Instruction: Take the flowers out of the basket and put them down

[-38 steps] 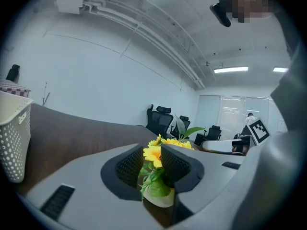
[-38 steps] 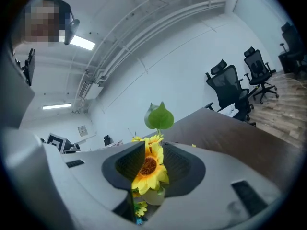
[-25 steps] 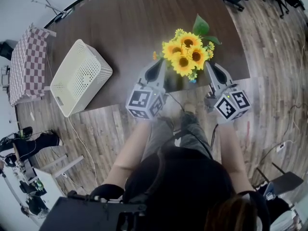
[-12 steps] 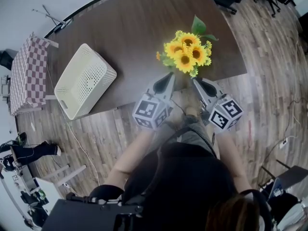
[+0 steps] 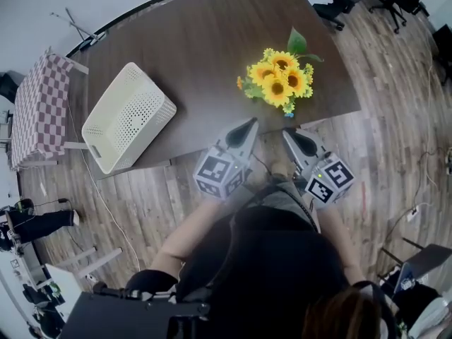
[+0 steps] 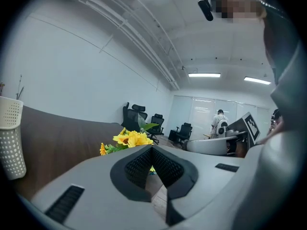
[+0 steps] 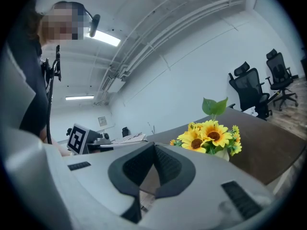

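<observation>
While flowers (image 5: pixel 279 82) sit on the table (image 5: pixel 191 55), left gripper (image 5: pixel 250 123) and right gripper (image 5: pixel 287 133) point toward them, fingers clenched empty.

left tongs (image 5: pixel 250 123), right tongs (image 5: pixel 287 133) — back off flowers (image 5: pixel 280 82)

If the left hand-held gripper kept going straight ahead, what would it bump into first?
Most likely the sunflowers on the table, just beyond the left hand-held gripper's shut tips; depth is unclear.

The head view looks steeply down on the table (image 5: pixel 191 48), while both gripper views skim low across it, sharing the flowers (image 5: pixel 279 83).
</observation>
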`<state>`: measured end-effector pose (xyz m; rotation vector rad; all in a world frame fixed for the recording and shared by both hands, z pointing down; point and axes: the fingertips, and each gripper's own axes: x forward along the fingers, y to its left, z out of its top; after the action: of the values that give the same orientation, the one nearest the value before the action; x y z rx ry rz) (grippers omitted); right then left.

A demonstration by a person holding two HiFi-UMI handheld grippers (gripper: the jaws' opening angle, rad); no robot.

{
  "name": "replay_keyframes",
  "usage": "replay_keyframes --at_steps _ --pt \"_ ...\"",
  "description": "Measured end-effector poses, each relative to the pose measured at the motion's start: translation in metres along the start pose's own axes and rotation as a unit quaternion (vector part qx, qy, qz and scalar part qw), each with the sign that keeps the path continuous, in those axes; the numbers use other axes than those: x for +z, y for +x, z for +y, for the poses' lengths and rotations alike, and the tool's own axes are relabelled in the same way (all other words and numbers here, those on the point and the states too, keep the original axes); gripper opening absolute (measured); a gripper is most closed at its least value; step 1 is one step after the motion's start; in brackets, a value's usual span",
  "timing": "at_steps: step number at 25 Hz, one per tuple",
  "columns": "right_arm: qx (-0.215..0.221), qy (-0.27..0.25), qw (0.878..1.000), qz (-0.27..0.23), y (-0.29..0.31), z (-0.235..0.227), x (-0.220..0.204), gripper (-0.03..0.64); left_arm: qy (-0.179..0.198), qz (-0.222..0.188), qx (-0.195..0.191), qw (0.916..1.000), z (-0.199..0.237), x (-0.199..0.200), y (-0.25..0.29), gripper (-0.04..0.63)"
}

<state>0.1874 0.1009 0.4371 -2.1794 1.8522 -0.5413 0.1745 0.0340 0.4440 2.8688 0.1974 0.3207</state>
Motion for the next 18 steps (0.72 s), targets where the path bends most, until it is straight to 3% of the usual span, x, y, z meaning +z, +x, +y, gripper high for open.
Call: replay_keyframes --at_steps 5,14,18 --pt "0.01 -0.026 1.0 -0.002 -0.005 0.016 0.002 0.002 0.003 -0.006 -0.008 0.9999 -0.003 0.002 -0.01 0.0" --pt "-0.021 -0.033 0.999 -0.016 -0.029 0.008 0.004 0.002 -0.027 -0.006 -0.04 0.9988 -0.002 -0.002 -0.017 0.0" --pt "-0.02 -0.038 0.999 -0.011 -0.036 0.009 0.001 0.002 -0.016 -0.001 -0.064 0.9978 -0.016 -0.002 -0.013 0.0"
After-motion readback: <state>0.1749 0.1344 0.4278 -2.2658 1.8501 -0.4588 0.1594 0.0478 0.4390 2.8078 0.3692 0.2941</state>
